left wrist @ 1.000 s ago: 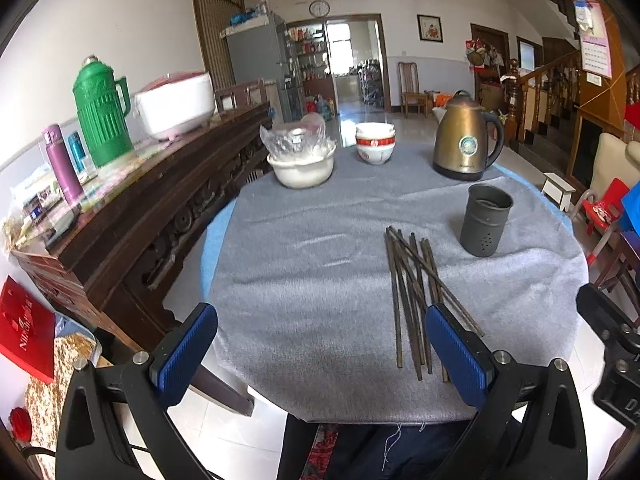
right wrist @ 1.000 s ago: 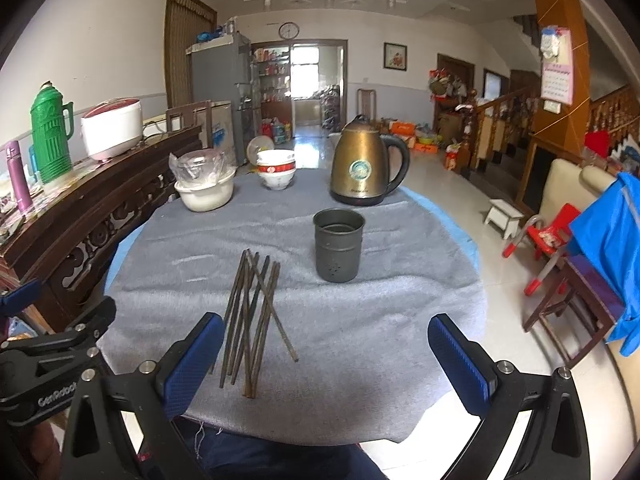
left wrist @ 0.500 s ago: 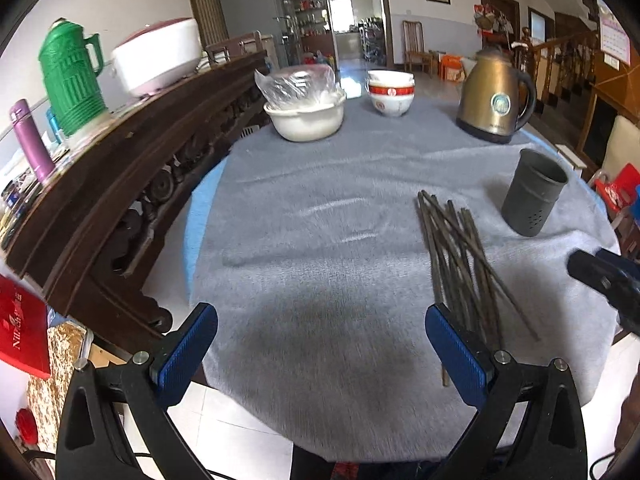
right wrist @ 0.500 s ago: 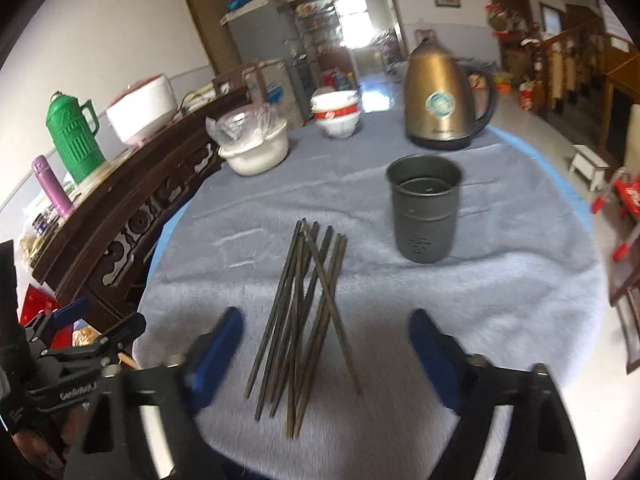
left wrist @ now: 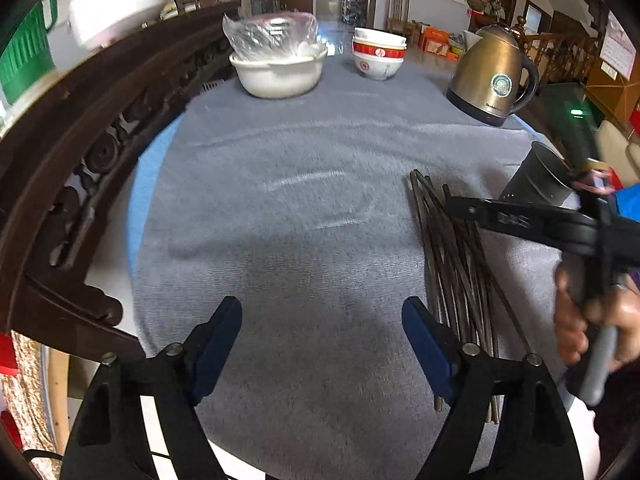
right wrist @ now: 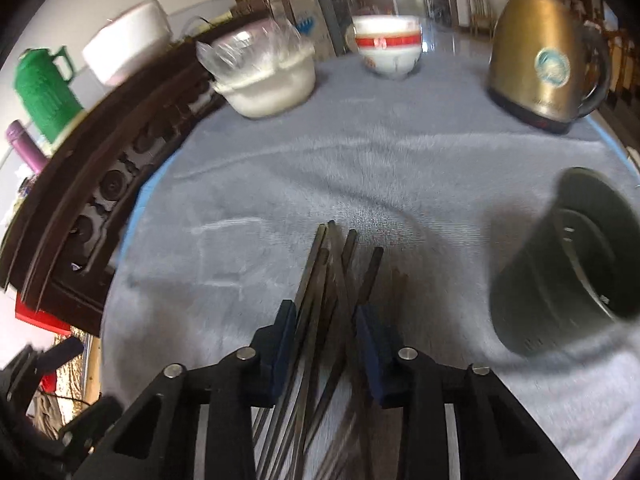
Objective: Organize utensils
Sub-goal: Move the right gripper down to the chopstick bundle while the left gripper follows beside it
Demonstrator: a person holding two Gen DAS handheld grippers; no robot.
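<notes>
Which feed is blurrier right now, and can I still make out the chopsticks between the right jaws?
Right wrist view: heavy motion blur, worst on the dark holder and bowls; chopsticks still readable between the closing right gripper jaws. Left wrist view: sharper, mild smear at the edges, fisheye bending the sideboard; left gripper over bare cloth.

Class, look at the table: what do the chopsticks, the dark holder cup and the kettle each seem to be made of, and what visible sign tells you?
Chopsticks: probably metal or dark lacquered wood; thin, square-ended, dull sheen, so it stays open.
Holder cup: likely dark matte metal; thin rim, small punched holes low on the wall.
Kettle: brushed golden metal with soft reflections; black, seemingly plastic handle and base.
</notes>
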